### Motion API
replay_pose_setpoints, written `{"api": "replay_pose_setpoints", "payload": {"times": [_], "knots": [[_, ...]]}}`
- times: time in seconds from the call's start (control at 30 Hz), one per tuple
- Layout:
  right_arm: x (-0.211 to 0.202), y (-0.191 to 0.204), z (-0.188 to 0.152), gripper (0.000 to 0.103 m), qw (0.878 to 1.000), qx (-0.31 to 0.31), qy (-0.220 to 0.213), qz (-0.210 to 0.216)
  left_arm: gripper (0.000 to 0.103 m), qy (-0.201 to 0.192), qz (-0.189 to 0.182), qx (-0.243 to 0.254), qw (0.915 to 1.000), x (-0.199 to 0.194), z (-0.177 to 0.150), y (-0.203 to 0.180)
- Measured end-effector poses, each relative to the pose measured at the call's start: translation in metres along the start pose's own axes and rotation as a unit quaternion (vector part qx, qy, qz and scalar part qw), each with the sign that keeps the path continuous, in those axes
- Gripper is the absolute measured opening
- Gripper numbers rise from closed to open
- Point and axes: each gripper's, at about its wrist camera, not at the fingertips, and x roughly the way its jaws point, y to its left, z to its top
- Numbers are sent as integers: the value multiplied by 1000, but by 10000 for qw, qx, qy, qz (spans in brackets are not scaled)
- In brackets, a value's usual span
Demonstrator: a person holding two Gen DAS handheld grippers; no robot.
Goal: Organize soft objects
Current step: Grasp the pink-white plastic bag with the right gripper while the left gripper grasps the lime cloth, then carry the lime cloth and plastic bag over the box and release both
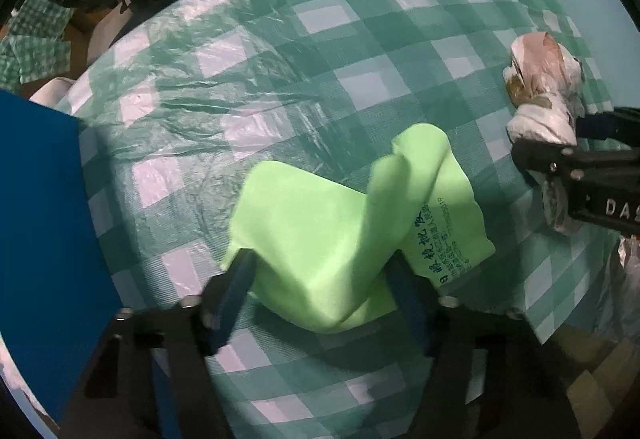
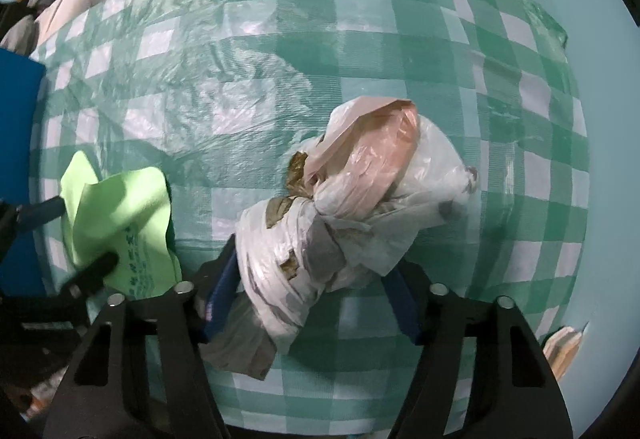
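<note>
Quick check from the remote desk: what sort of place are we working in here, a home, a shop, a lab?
Probably a home or a casual workroom. A table under a green-and-white checked plastic tablecloth, a bundle of plastic bags and a light green cloth lie on it, and more checked fabric is piled beyond the table edge.

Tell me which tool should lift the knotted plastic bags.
Right. The right tool already straddles the bags, one finger at each side. The left tool straddles the green cloth, beside the bags.
</note>
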Motion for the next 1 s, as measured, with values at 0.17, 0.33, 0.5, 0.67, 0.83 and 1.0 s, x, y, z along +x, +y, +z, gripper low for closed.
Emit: {"api": "replay_pose_setpoints", "payload": {"times": [0.17, 0.33, 0.5, 0.67, 0.83, 1.0], "knots": [[0, 14, -8, 41, 9998, -189, -53, -69, 15, -69, -41, -124, 9999, -3, -2, 12], [-5, 21, -14, 33, 9995, -294, -111, -33, 8, -100, -235, -258, 9993, -4, -5, 17], [-21, 27, -21, 32, 9987, -438, -241, 28, 8, -268, -297, -304, 9987, -21, -12, 20], [-43, 31, -32, 32, 9978, -573, -329, 59, 8, -416, -360, -345, 9979, -40, -13, 27], [-63, 37, -35, 32, 9964, -728, -407, 145, 7, -594, -395, -295, 9970, -57, -15, 33], [-84, 46, -41, 32, 9941, -939, -508, 180, 7, -751, -413, -311, 9958, -73, -17, 43]]}}
